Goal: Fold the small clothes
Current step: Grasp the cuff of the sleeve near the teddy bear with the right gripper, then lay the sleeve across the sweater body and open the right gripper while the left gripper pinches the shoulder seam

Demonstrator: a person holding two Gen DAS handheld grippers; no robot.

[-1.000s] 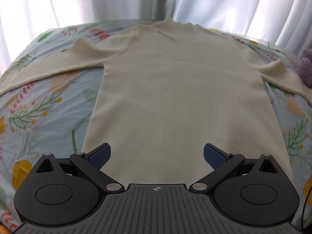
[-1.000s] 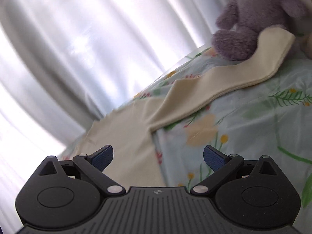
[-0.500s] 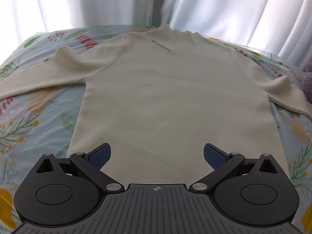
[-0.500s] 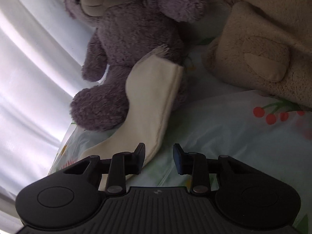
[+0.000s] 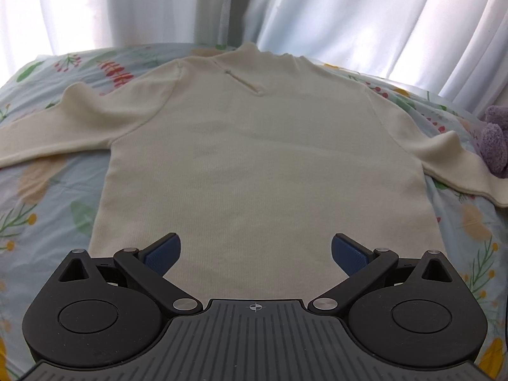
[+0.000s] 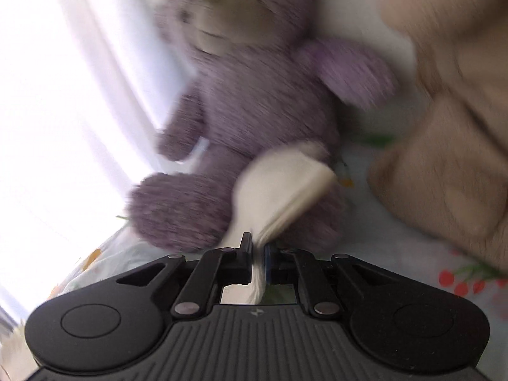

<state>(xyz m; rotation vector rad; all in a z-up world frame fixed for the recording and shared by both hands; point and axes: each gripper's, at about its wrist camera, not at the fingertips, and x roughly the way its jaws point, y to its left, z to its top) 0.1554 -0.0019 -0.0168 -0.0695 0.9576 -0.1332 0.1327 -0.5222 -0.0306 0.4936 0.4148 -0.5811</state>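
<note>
A cream long-sleeved sweater (image 5: 254,158) lies flat on the floral bedsheet (image 5: 47,190), collar toward the curtain, both sleeves spread out sideways. My left gripper (image 5: 255,250) hovers open over the sweater's lower hem with nothing between its blue pads. In the right wrist view my right gripper (image 6: 258,247) is shut on the sweater's right sleeve cuff (image 6: 279,187), which bunches up from between the pads against the purple teddy bear (image 6: 254,95). That view is blurred by motion.
A beige plush toy (image 6: 451,127) sits right of the purple bear. The bear's paw (image 5: 493,146) shows at the right edge of the left wrist view. White curtains (image 5: 254,6) hang behind the bed.
My right gripper swung right along the sleeve to the cuff by the bear and its jaws went from wide open to shut on the cuff. The left gripper drifted slightly over the hem, still open.
</note>
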